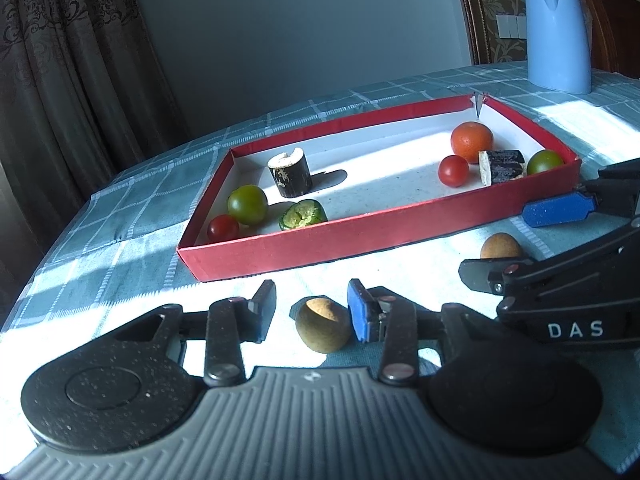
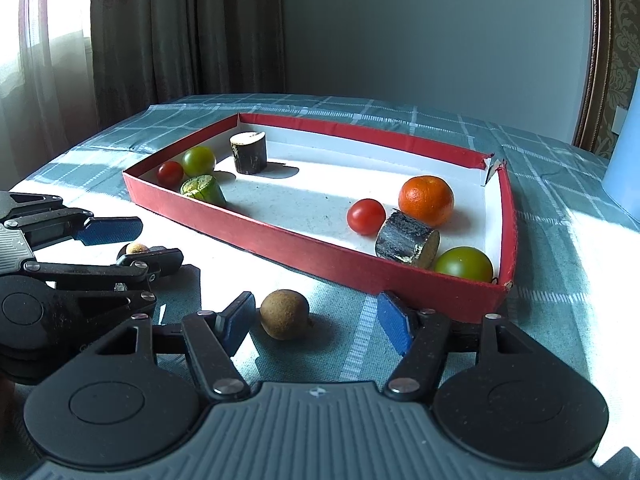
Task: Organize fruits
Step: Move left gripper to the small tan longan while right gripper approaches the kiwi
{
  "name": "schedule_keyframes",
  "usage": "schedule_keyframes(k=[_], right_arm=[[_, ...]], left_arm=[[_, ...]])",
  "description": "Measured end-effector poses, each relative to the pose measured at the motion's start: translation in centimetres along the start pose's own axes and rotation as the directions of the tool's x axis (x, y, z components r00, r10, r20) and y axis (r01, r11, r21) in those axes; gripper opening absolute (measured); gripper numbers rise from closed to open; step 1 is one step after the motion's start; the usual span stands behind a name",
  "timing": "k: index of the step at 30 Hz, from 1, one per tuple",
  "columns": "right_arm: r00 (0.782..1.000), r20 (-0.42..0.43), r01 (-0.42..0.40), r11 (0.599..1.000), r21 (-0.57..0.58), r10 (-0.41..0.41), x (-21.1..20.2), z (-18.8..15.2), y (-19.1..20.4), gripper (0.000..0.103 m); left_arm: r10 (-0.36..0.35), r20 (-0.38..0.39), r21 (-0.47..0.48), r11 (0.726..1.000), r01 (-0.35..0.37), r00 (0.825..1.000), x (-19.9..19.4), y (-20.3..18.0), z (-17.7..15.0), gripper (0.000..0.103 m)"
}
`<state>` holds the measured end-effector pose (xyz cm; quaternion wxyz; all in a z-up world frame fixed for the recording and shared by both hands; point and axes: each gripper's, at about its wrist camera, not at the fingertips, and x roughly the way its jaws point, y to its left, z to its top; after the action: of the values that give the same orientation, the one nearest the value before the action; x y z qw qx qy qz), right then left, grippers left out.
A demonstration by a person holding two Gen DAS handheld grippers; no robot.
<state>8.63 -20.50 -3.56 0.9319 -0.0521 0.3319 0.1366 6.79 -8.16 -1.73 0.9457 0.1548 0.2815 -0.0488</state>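
Home dining room, curtains (image 2: 160, 40), checked tablecloth (image 1: 120, 208), kettle (image 1: 558, 32)

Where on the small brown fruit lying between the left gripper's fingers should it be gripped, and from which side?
Grip the brown fruit across its widest middle, coming in level from the near side, as the left gripper already points. It is roundish and sits on the tablecloth outside the red tray, so a hold off its middle would probably let it slip. The fingers stand open on either side.

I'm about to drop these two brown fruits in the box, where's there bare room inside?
The middle of the red box is bare, between the upright dark log and the red tomato. Both ends are crowded: the orange corner and the cut green fruit corner.
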Motion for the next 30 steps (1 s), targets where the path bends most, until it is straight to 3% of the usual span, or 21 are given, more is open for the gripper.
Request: schedule_keyframes(k=[14,20,22,30], right_arm=[[1.000,0.001,-0.006,1.000,-0.004,0.006,-0.20,-0.07,-0.05,0.067],[0.999,0.014,-0.046,0.998,-0.041,0.047,-0.67,-0.28,0.57,0.042],[0.998,0.018,-0.058,0.997,-0.047,0.059,-0.80,-0.32,0.71,0.025],[0.999,0.024,-0.040,0.998,-0.053,0.041,-0.85,-0.26,0.74,0.025]], left_arm=[[0.018,-0.001,-0.010,1.000,-0.018,1.000,-0.03,0.23,0.04,0.044],[0.028,-0.002,-0.007,1.000,-0.028,1.000,0.01,0.19,0.03,0.048],[0.029,-0.002,-0.009,1.000,-0.029,1.000,-0.02,0.20,0.02,0.049],[0.024,-0.003,-0.012,1.000,-0.024,1.000,0.05,0.26,0.03,0.048]])
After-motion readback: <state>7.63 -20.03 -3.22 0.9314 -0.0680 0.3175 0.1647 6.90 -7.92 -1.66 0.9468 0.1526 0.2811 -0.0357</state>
